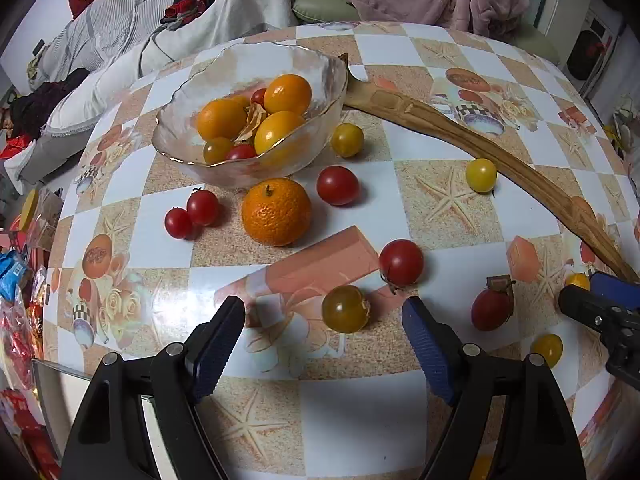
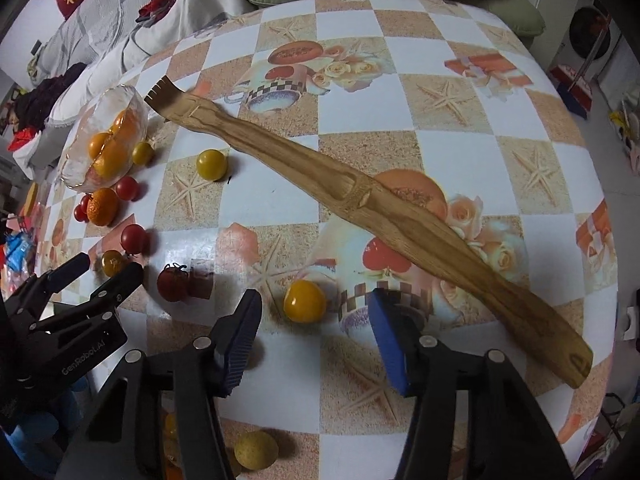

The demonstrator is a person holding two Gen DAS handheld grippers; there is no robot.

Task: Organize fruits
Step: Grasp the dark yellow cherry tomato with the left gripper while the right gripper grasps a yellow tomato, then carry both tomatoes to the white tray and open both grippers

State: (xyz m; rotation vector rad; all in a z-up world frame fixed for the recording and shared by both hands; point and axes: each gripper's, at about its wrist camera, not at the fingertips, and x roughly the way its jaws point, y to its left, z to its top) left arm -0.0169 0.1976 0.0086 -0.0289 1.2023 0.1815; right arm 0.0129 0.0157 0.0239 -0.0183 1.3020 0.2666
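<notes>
A glass bowl (image 1: 176, 136) holds oranges and small tomatoes; it also shows in the right wrist view (image 2: 76, 168). A mandarin (image 1: 276, 212) lies in front of it, with red tomatoes (image 1: 338, 185) and yellow tomatoes (image 1: 347, 140) scattered around. My left gripper (image 1: 324, 316) is open, with an amber tomato (image 1: 345, 309) between its fingertips. My right gripper (image 2: 314, 312) is open around a yellow tomato (image 2: 305, 301). A red tomato (image 2: 172, 284) lies between the two grippers.
A long wooden back scratcher (image 2: 360, 208) lies diagonally across the patterned round table (image 2: 460, 152); it also shows in the left wrist view (image 1: 460, 136). A yellowish fruit (image 2: 256, 450) lies under my right gripper. Bedding and clothes lie beyond the table.
</notes>
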